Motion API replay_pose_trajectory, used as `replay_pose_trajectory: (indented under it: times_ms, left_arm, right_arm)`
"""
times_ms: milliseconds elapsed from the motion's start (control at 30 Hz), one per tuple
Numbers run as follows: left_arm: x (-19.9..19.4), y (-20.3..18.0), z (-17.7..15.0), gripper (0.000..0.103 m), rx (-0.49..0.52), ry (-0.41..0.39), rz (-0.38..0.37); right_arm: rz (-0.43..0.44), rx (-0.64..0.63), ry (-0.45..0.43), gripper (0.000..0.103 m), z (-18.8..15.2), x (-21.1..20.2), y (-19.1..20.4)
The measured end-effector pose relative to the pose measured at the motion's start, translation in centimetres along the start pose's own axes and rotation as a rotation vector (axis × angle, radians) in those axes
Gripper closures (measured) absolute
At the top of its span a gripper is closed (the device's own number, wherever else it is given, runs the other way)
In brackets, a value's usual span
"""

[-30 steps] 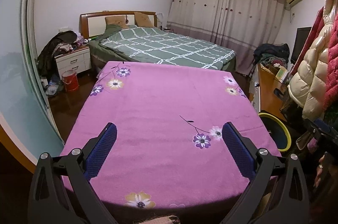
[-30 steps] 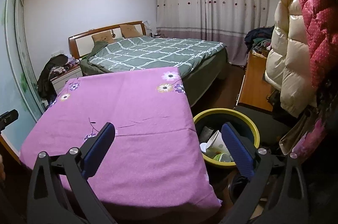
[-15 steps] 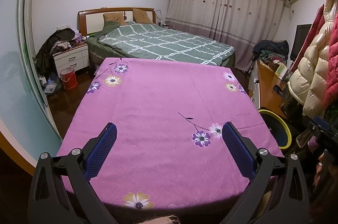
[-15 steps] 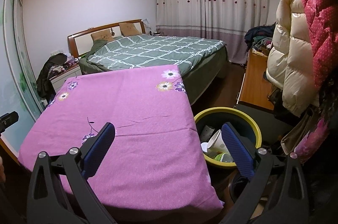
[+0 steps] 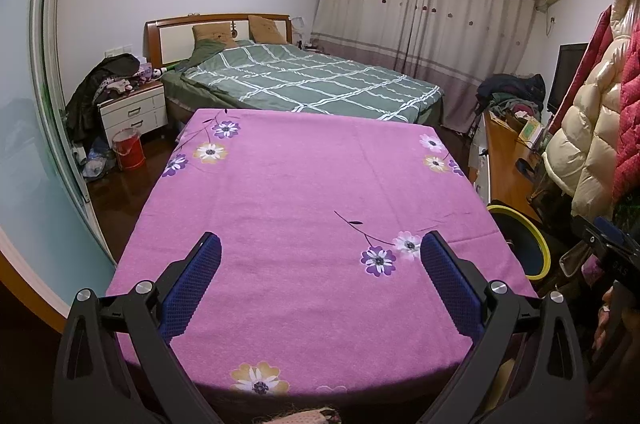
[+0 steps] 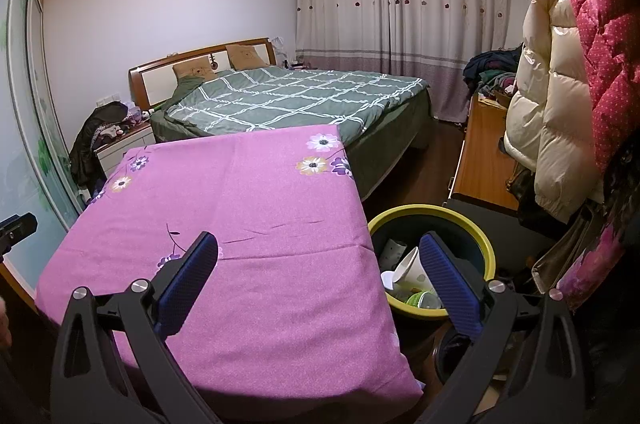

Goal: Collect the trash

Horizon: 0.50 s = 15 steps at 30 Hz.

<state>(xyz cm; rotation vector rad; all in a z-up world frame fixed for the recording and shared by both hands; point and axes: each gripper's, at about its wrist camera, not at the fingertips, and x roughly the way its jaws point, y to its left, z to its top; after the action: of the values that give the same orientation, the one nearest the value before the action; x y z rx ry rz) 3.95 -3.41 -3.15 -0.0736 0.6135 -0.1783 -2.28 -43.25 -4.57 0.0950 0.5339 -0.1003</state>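
Hovering above the purple flowered cloth that covers the table, the left gripper is held with its blue pads wide apart and nothing between them. The right gripper is likewise spread apart and empty, held over the table's right edge so that one pad lies over the cloth and the other over the yellow-rimmed bin.

No trash can be made out anywhere on the cloth, from near edge to far corners. What has been gathered is seen inside the bin, which stands on the floor just beside the table's right edge: a white paper cup tipped on its side, a green-and-white container under it, and other pieces too small to name.

The collecting is judged to be at or near its end. If that is so, the step is best done by scanning: the table's edges and far corners should be swept with the left wrist view, and the floor strip between table and bin checked with the right. Should a stray piece be found, it is best approached from above with the fingers kept apart, closed gently, since paper cups crush easily, and released well inside the rim, not at its lip.
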Motion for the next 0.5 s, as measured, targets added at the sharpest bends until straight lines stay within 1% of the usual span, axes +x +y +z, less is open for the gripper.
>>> replay_pose_trajectory:
  times_ms: [500]
  left_arm:
    - [0.04, -0.14, -0.03, 0.005, -0.001, 0.000, -0.002]
  right_arm:
    - [0.007, 0.003, 0.004, 0.007, -0.02, 0.17, 0.30]
